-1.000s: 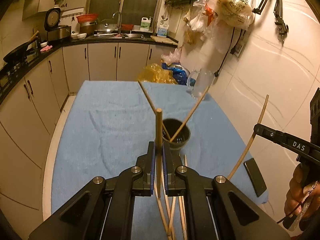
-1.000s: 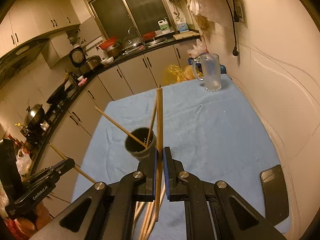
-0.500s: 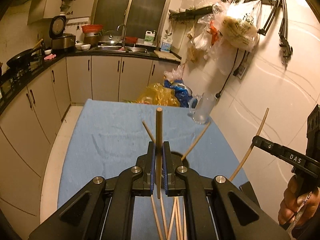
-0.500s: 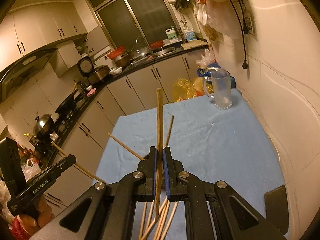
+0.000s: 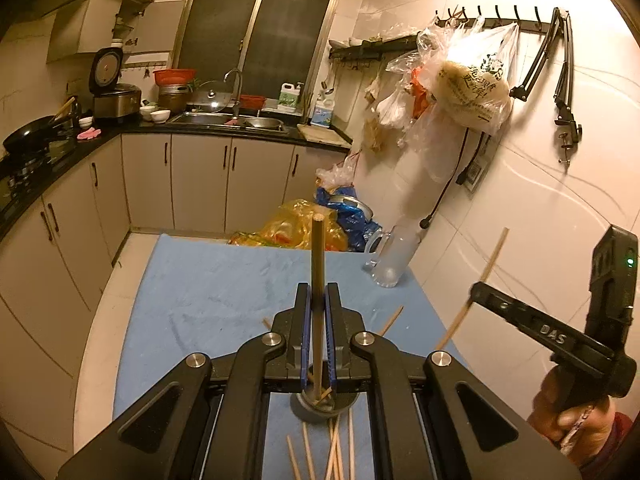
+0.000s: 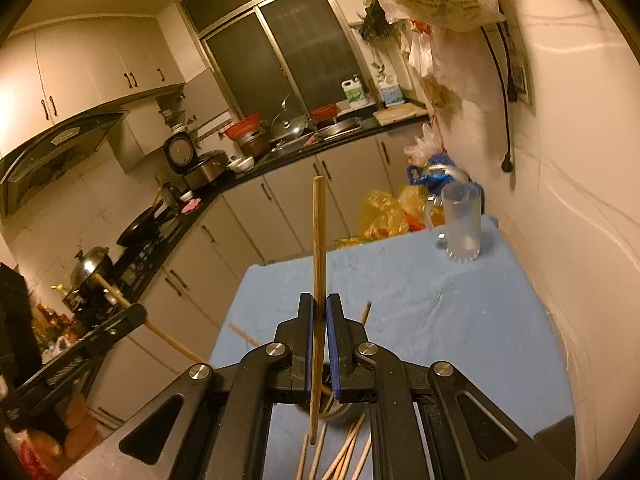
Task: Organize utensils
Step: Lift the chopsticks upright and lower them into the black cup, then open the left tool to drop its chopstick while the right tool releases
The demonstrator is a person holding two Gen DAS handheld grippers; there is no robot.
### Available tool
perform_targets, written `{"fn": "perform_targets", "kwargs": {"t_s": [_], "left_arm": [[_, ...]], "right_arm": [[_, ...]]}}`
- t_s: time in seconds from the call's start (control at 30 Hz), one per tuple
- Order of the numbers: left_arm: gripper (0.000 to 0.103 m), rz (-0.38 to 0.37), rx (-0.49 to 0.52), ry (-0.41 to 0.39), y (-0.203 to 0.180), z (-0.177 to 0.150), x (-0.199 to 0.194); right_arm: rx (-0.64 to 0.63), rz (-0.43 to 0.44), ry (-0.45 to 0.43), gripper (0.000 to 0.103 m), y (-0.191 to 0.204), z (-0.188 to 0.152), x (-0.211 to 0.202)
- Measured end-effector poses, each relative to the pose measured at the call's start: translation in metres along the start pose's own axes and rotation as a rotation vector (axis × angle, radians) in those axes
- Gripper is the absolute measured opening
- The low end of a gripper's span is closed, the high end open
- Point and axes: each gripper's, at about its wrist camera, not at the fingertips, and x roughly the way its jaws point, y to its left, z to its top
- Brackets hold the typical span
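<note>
Chopsticks in both your grippers right now: your left gripper [image 5: 318, 300] has its fingers pinched tight on one chopstick [image 5: 318, 264] standing nearly upright, and your right gripper [image 6: 319, 312] is clamped the same way on another chopstick [image 6: 319, 240]. Below the jaws sits the dark holder cup [image 5: 325, 406] on the blue tablecloth [image 5: 224, 280] with a couple of sticks poking out, and loose chopsticks [image 6: 344, 454] lie scattered on the cloth just beside it. Frosted glass mug [image 6: 462, 228] stands at the far corner by the wall.
</note>
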Motion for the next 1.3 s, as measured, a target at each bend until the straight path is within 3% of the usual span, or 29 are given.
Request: {"fn": "perform_targets", "kwargs": {"t_s": [0.37, 0.93, 1.13, 1.3], "left_arm": [[0.006, 0.018, -0.021, 0.068, -0.004, -0.014, 0.048], [0.006, 0.081, -0.016, 0.154, 0.001, -0.055, 0.088], [0.006, 0.08, -0.018, 0.143, 0.0, -0.053, 0.082], [0.006, 0.057, -0.013, 0.103, 0.0, -0.044, 0.061]], "right_arm": [[-0.01, -0.068, -0.005, 0.007, 0.002, 0.005, 0.049], [-0.053, -0.076, 0.142, 0.007, -0.006, -0.034, 0.105], [-0.057, -0.064, 0.143, 0.009, -0.006, -0.032, 0.099], [-0.032, -0.075, 0.108, 0.009, -0.006, -0.028, 0.07]]}}
